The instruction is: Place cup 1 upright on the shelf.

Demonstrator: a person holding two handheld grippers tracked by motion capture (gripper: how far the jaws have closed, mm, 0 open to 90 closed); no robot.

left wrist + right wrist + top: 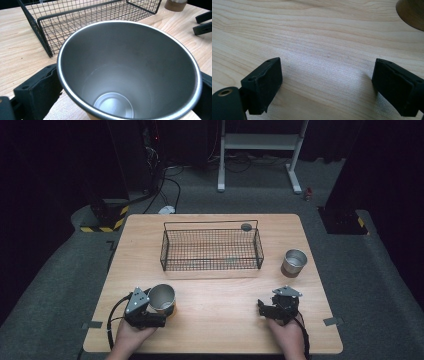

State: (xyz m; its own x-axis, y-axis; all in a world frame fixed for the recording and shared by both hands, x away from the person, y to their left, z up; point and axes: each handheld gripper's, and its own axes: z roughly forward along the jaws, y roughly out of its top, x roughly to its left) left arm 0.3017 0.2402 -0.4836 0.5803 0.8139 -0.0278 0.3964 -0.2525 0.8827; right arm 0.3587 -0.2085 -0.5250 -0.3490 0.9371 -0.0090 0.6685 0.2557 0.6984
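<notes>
Where my left gripper [156,307] works, in the lower left of the high view, its jaws sit on either side of a steel cup [162,298] and press its wall, so I read them as clamped on it. From the left gripper view the cup [130,75] stands upright, empty, mouth open toward the camera, a black jaw at each flank. I cannot tell whether its base rests on the table [225,295] or is just lifted.

Beyond it, at upper centre of the high view, stands a wire basket [211,249], with nothing in it but a small round object [246,226] at its far right rim. A second cup [293,262] stands right of the basket, well apart from my right gripper [263,309], whose jaws are spread with only bare wood between them [325,75].

I judge the work barely begun: one cup gripped, neither cup in the basket, both transfers left.
</notes>
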